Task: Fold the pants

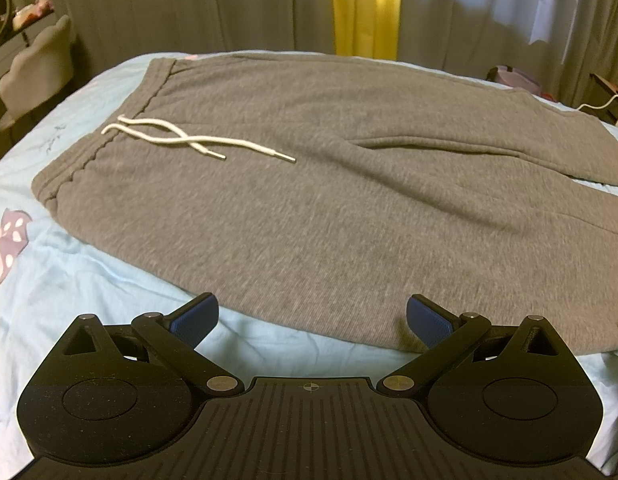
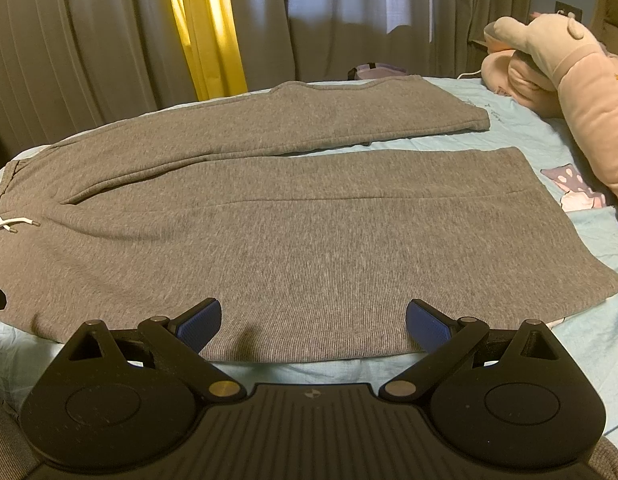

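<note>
Grey pants spread flat on a light blue bedsheet, waistband to the left, both legs running off to the right. White drawstring lying loose across the front just below the waistband, its two tipped ends crossed. Seen from the right wrist, pants with legs slightly parted, a sliver of bedsheet showing between them, far leg ending short of the near one; drawstring at the far left edge. Left gripper low over the near edge of the pants by the hip, jaws wide, nothing between the blue pads; sheet and fabric edge visible in the gap. Right gripper likewise spread wide and empty, poised at the near edge of the closer leg, pads above or just on the cloth; contact not clear. Pink plush toy on the bed beyond the leg ends, apart from the pants. Grey curtains behind, with a yellow strip between them.
</note>
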Demonstrator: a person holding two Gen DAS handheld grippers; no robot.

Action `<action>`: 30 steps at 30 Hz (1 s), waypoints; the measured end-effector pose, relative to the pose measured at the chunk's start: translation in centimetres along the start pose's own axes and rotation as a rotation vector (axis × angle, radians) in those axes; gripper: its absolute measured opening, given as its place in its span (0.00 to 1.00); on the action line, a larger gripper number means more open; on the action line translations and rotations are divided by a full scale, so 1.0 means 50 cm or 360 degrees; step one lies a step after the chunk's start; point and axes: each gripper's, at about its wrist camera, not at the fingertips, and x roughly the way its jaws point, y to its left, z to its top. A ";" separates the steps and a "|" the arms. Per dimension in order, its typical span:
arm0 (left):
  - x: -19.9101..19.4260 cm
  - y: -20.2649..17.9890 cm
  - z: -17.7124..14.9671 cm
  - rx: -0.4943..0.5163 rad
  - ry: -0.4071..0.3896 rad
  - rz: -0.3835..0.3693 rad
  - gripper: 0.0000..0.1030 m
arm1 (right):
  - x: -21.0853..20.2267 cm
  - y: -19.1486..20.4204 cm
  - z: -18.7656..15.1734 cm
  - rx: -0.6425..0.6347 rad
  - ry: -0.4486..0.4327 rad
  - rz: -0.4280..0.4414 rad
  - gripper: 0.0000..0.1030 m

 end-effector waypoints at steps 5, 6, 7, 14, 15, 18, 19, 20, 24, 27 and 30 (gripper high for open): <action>0.003 0.003 0.002 -0.0017 0.0052 -0.0012 1.00 | 0.001 -0.002 -0.001 0.0003 0.0001 0.0004 0.96; 0.004 0.003 0.002 -0.0021 0.0060 -0.0015 1.00 | 0.001 -0.001 -0.002 0.0003 0.0001 0.0003 0.96; 0.004 0.004 0.003 -0.0026 0.0068 -0.0020 1.00 | 0.001 -0.001 -0.002 0.0003 0.0001 0.0003 0.96; 0.005 0.004 0.003 -0.0017 0.0061 -0.0009 1.00 | 0.003 -0.002 -0.003 0.0004 0.0002 0.0002 0.96; 0.005 0.004 0.002 -0.0015 0.0056 -0.0004 1.00 | 0.003 -0.002 -0.003 0.0005 0.0002 0.0003 0.96; 0.005 0.004 0.002 -0.0009 0.0048 0.0004 1.00 | 0.004 -0.003 -0.004 0.0007 0.0001 0.0004 0.96; 0.005 0.004 0.002 -0.0009 0.0047 0.0003 1.00 | 0.004 -0.003 -0.003 0.0008 0.0001 0.0005 0.96; 0.005 0.004 0.002 -0.0007 0.0045 0.0004 1.00 | 0.006 -0.002 -0.003 0.0010 0.0002 0.0004 0.96; 0.006 0.003 0.002 -0.0009 0.0055 0.0002 1.00 | 0.007 -0.004 -0.002 0.0019 0.0003 0.0004 0.96; 0.006 0.002 0.002 -0.0012 0.0063 -0.0001 1.00 | 0.008 -0.004 -0.002 0.0029 0.0005 0.0002 0.96; 0.006 0.002 0.002 -0.0017 0.0068 -0.0006 1.00 | 0.009 -0.003 -0.002 0.0027 0.0008 0.0000 0.96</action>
